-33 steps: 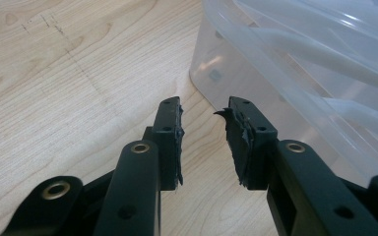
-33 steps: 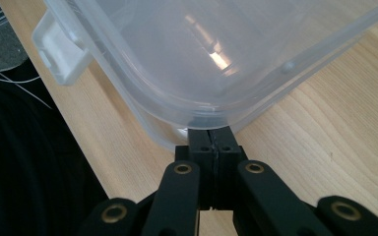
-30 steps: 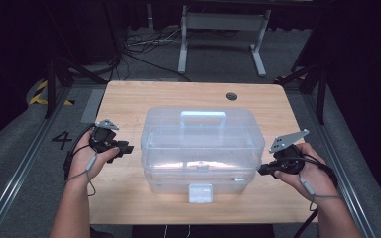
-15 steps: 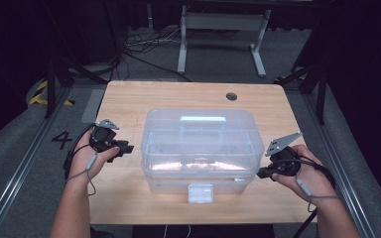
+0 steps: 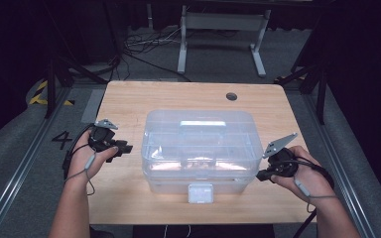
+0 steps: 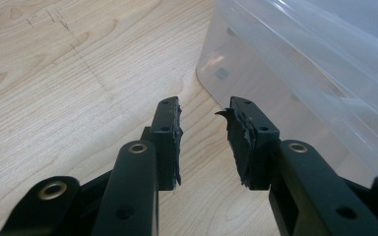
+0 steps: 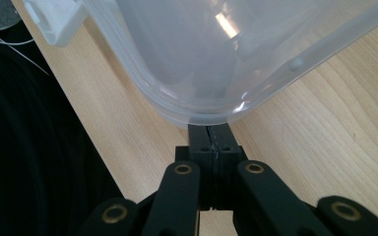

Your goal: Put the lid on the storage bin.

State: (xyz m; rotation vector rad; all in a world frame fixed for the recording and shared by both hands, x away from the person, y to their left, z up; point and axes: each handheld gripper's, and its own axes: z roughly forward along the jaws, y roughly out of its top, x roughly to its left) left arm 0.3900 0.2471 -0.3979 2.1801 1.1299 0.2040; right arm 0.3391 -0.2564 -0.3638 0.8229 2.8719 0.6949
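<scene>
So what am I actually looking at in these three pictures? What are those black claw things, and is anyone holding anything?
No machine arm here: a person sits at a wooden table and holds a hand-operated two-jaw gripper in each hand. The wide picture comes from a fixed camera overhead. The other two come from small cameras riding on the grippers, looking along their black jaws. On the table sits a clear plastic storage box with a lid, a top handle and a white front latch. The left gripper is open beside the box, gripping nothing. The right gripper is shut, its tips right at the box's rounded corner; nothing shows between the jaws.
</scene>
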